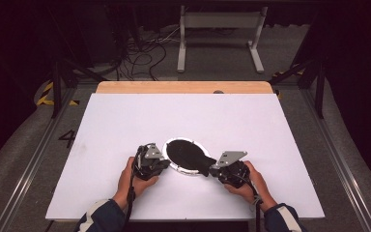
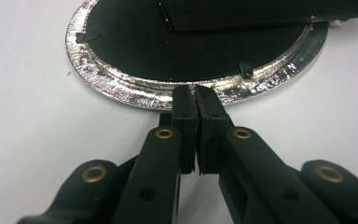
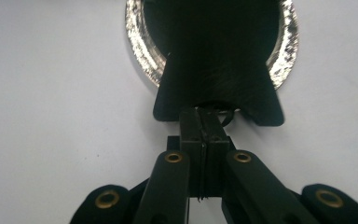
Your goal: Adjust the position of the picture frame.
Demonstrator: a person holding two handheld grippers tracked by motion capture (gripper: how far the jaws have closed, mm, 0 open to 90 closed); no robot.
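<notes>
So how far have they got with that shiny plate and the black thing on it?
Done: both tongs have reached the silver plate. In hand: the right tongs are clamped on the tail of the black piece; the left tongs, closed, sit at the plate's rim. Left: the black piece has not come off the plate.

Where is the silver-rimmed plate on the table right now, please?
In the high view the plate lies on the white table, near its front edge and about midway across, between the left tool and the right tool.

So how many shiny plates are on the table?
1. The shiny plate lies near the front middle of the white table, between the two grippers, with a black cloth on it.
</notes>
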